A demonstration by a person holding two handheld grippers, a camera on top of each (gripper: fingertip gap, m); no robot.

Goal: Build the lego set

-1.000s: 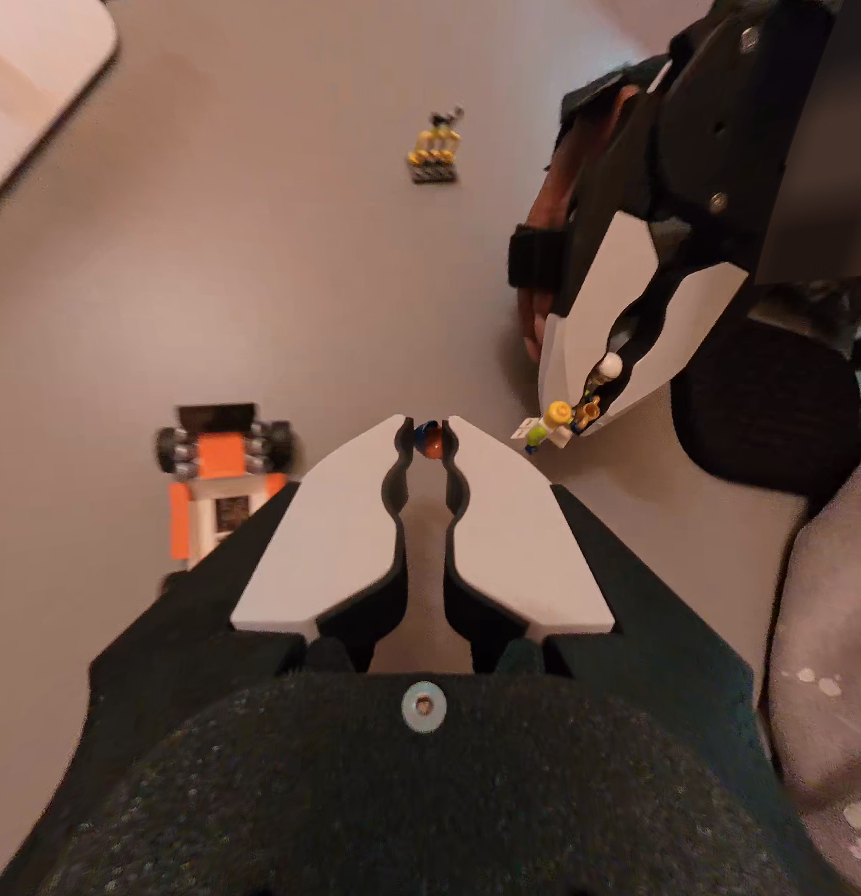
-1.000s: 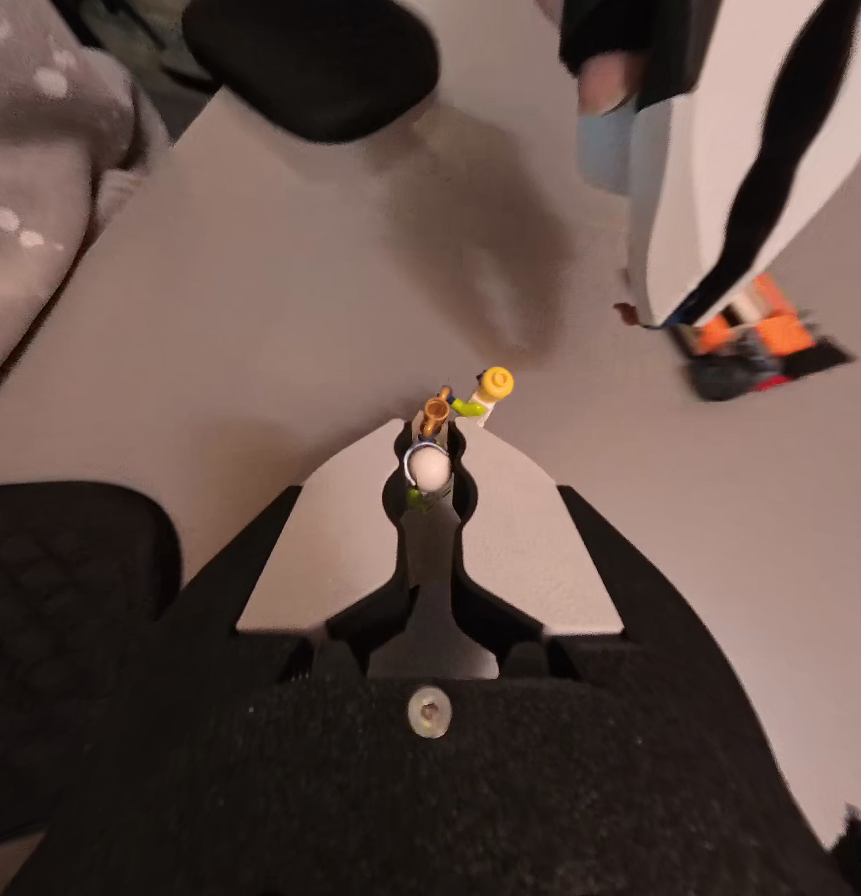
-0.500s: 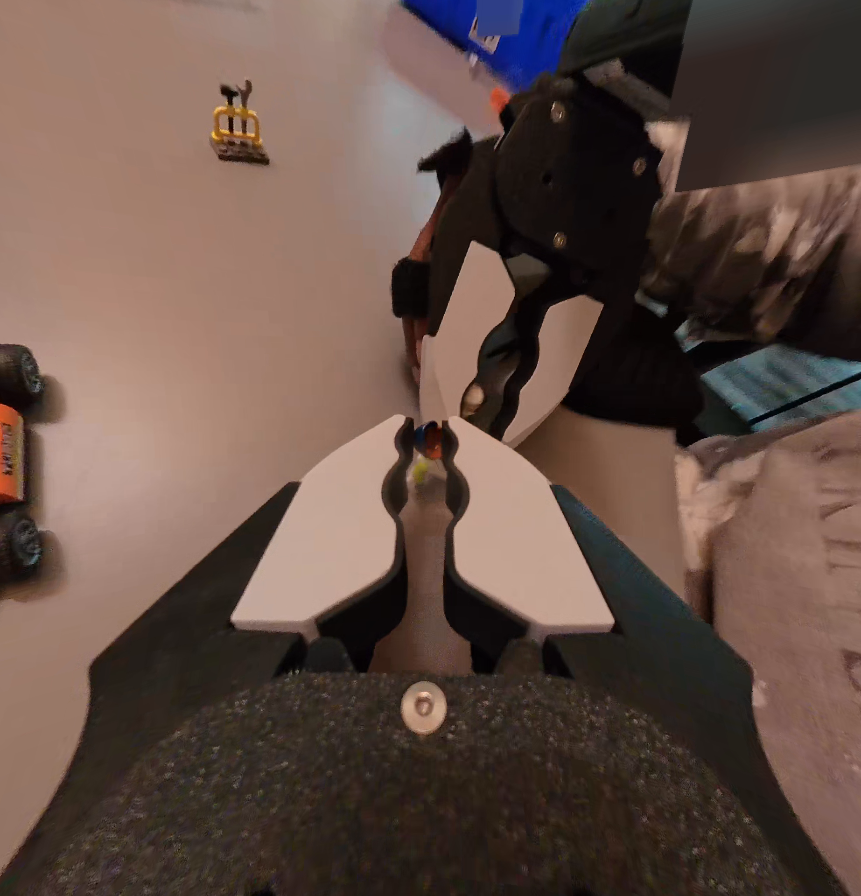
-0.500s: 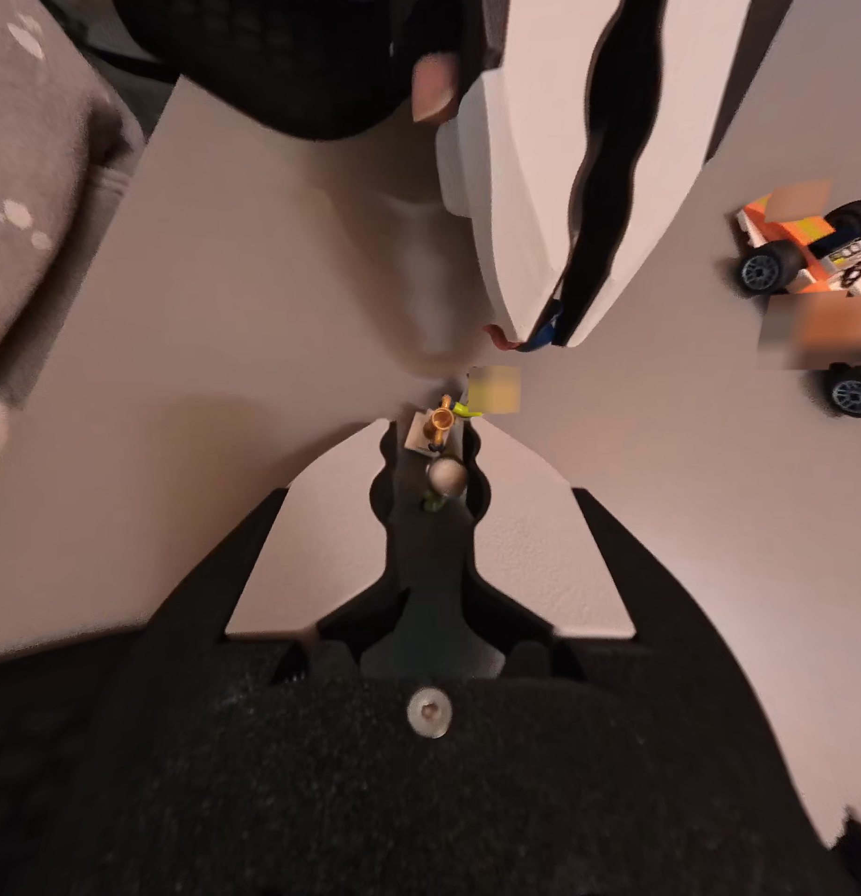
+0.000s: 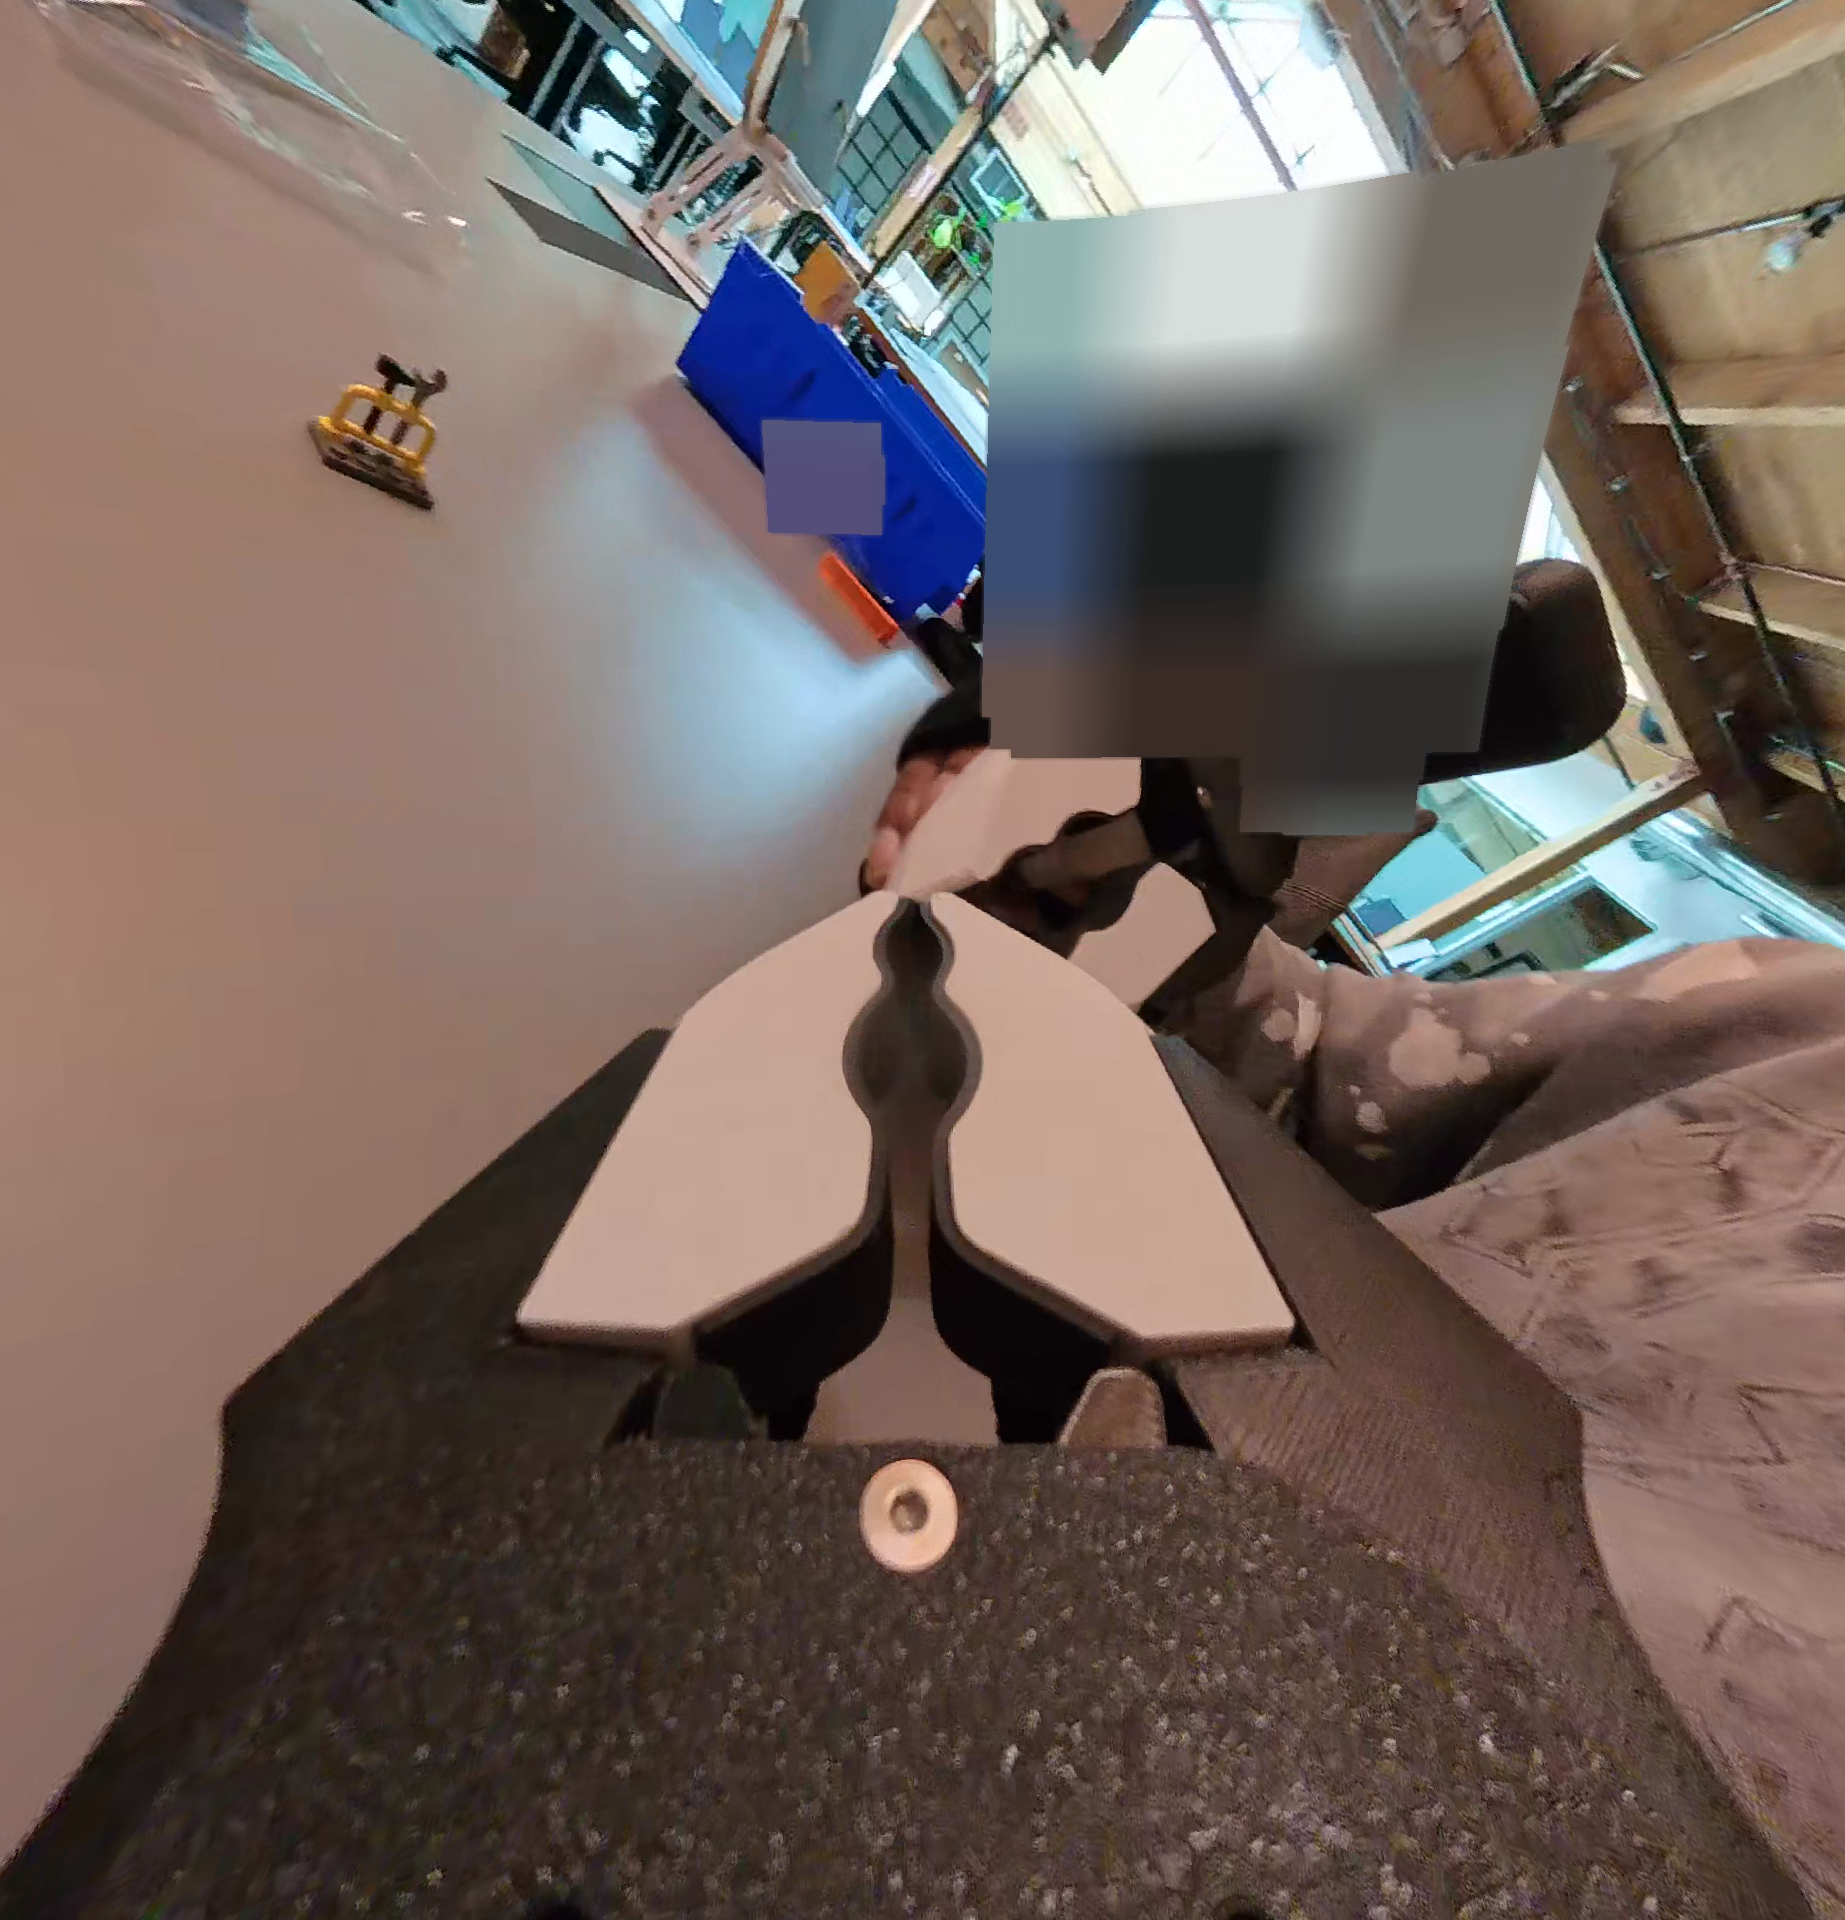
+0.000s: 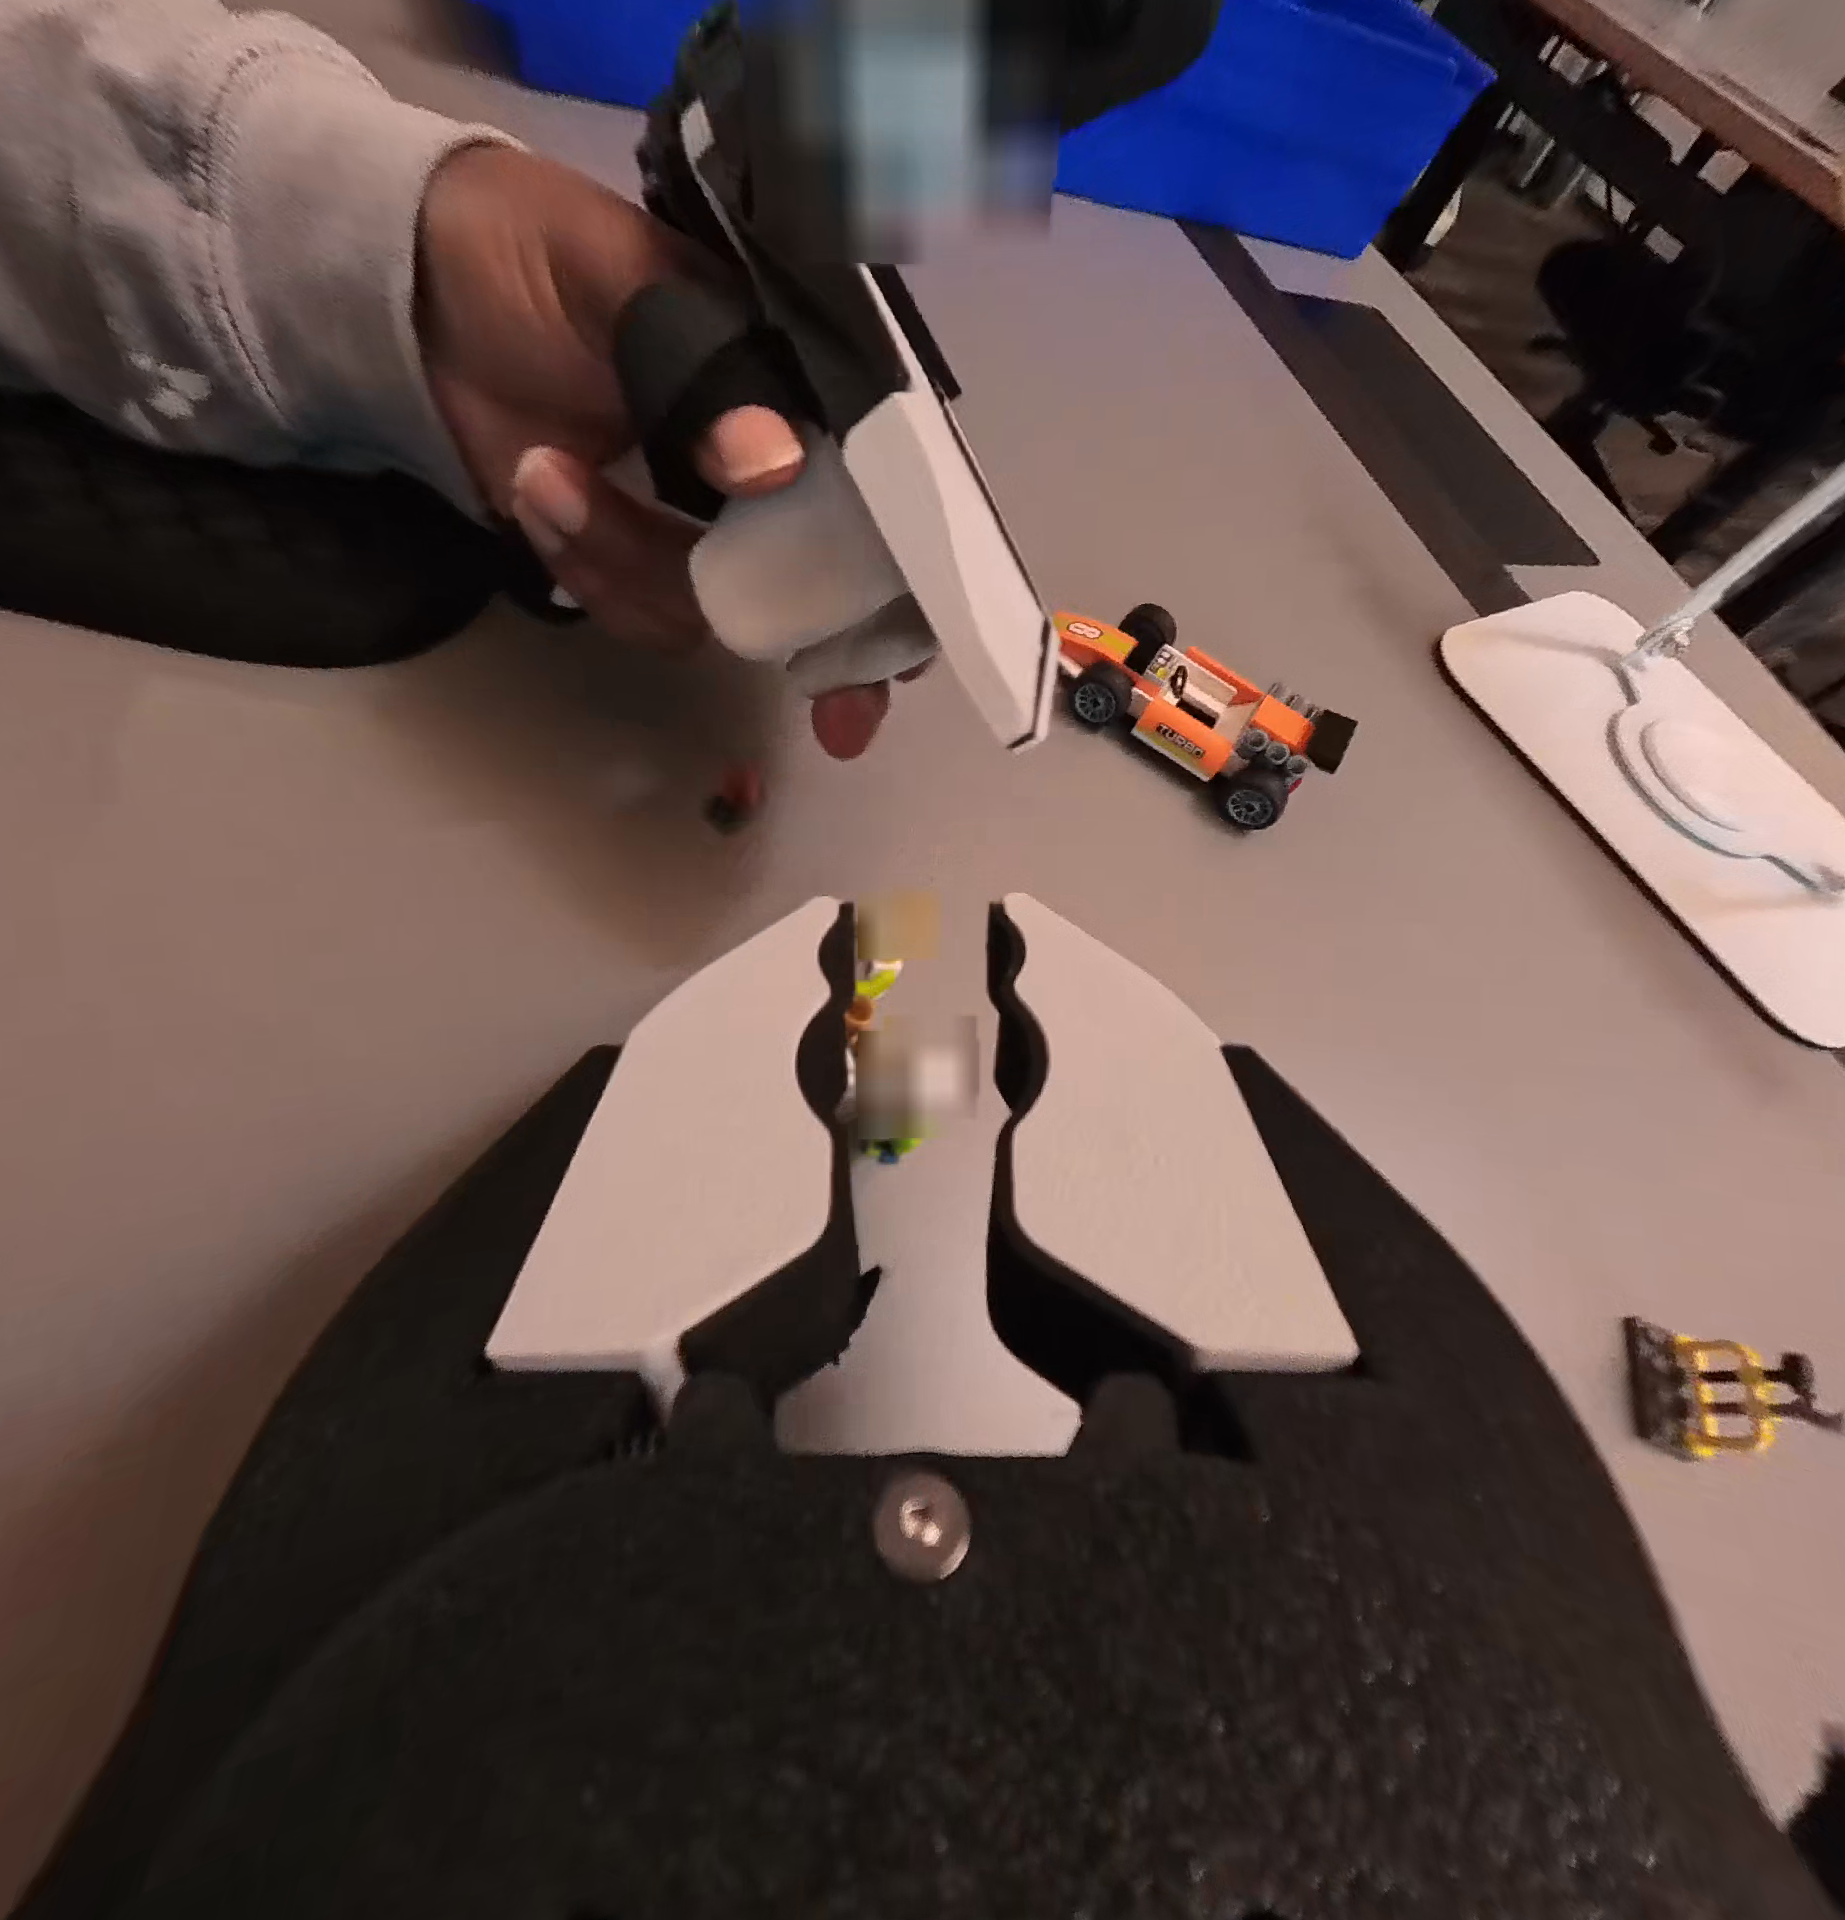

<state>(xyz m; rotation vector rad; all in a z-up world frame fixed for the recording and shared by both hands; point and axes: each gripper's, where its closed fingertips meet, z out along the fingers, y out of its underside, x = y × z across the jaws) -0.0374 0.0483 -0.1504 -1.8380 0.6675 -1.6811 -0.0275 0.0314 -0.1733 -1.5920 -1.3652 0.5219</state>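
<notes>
My left gripper (image 5: 913, 904) is shut with its tips together and nothing between them. It also shows in the right wrist view (image 6: 1022, 717), lifted above the table with a hand around it. A small red and dark piece (image 6: 736, 798) lies loose on the grey table (image 6: 378, 935) below it. My right gripper (image 6: 918, 909) is open. Small minifigures with lime-green parts (image 6: 882, 977) stand between its fingers, close to the left finger, with a clear gap to the right finger. One white finger (image 5: 965, 831) of the right gripper shows just beyond my left tips.
An orange and white race car (image 6: 1198, 707) stands beyond the left gripper. A yellow barrier on a dark plate (image 6: 1718, 1392) sits at the right, and shows in the left wrist view (image 5: 378, 436). A white lamp base (image 6: 1676, 790) lies far right. A blue bin (image 6: 1261, 135) stands at the back. Only a small space, under 4 cm, lies between the two pairs of fingers.
My left pads held a small red and blue piece before; now they are fully together without it, and a small red piece lies on the table. The left gripper tilted upward. My right jaws opened around the minifigures.
</notes>
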